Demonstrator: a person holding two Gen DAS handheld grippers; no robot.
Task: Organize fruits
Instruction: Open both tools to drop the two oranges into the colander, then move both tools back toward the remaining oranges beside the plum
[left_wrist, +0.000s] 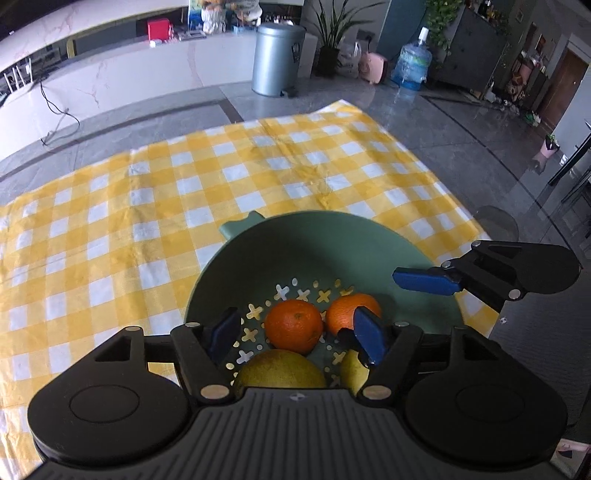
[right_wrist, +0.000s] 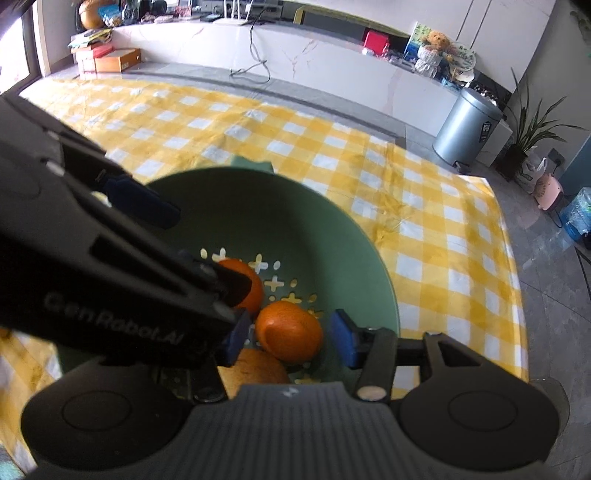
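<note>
A green colander bowl (left_wrist: 314, 243) sits on a yellow checked cloth (left_wrist: 147, 206). It holds two oranges (left_wrist: 293, 325) (left_wrist: 349, 312) and two yellow-green pears (left_wrist: 280, 371) (left_wrist: 354, 371). My left gripper (left_wrist: 297, 334) hangs open over the bowl with nothing between its blue pads. My right gripper (right_wrist: 291, 338) is open over the bowl too, its pads on either side of an orange (right_wrist: 288, 330) without closing on it. One right-gripper finger (left_wrist: 424, 281) shows at the bowl's right rim. The left gripper's body (right_wrist: 110, 280) hides part of the bowl (right_wrist: 258, 214) and the second orange (right_wrist: 245, 284).
The cloth lies on a grey tiled floor (left_wrist: 443, 122). Behind it stand a white marble counter (left_wrist: 129, 81), a silver bin (left_wrist: 277, 59), a potted plant (left_wrist: 332, 40) and a water jug (left_wrist: 412, 62).
</note>
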